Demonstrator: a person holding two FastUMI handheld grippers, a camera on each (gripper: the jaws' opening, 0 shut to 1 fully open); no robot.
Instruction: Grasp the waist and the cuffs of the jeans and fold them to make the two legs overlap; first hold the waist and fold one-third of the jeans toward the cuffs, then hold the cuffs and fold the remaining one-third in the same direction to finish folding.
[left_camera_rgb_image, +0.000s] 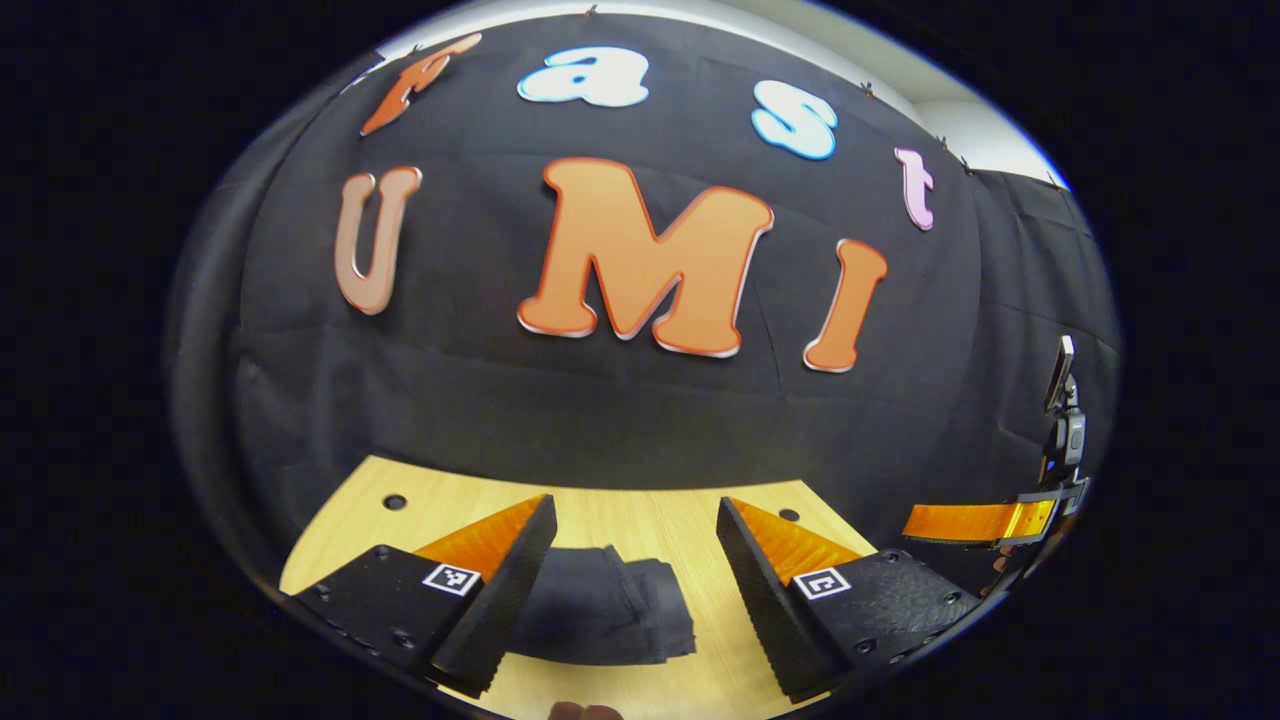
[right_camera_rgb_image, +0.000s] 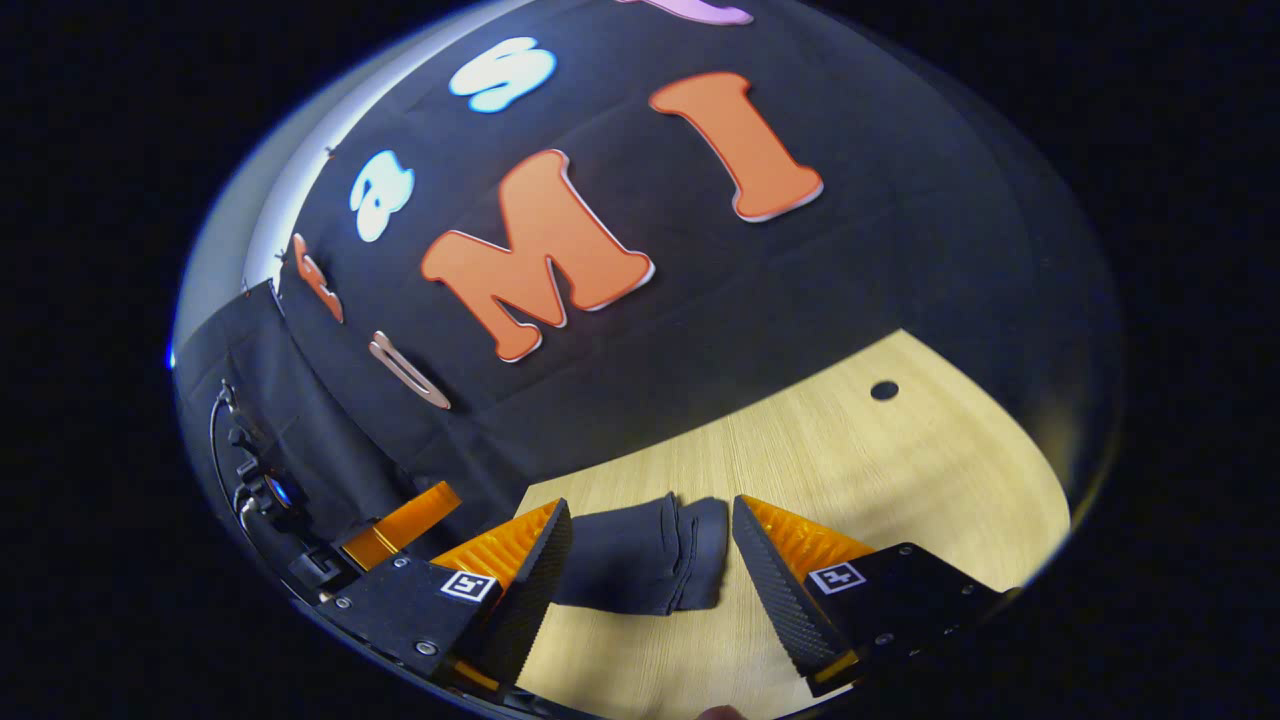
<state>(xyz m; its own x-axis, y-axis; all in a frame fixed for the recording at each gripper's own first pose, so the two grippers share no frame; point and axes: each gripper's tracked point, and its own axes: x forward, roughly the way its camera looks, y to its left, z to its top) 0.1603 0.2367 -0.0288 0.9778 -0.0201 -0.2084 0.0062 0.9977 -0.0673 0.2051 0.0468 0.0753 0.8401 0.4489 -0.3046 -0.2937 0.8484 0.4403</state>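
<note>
I held both tools, left tool (left_camera_rgb_image: 631, 585) and right tool (right_camera_rgb_image: 650, 585), released and raised above the jeans (left_camera_rgb_image: 600, 605), which lay compactly folded on the worktop (left_camera_rgb_image: 640, 515), judged finished.

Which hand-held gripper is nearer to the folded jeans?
Cannot tell. The left hand-held gripper and the right hand-held gripper both hang open above the folded jeans, touching nothing.
</note>
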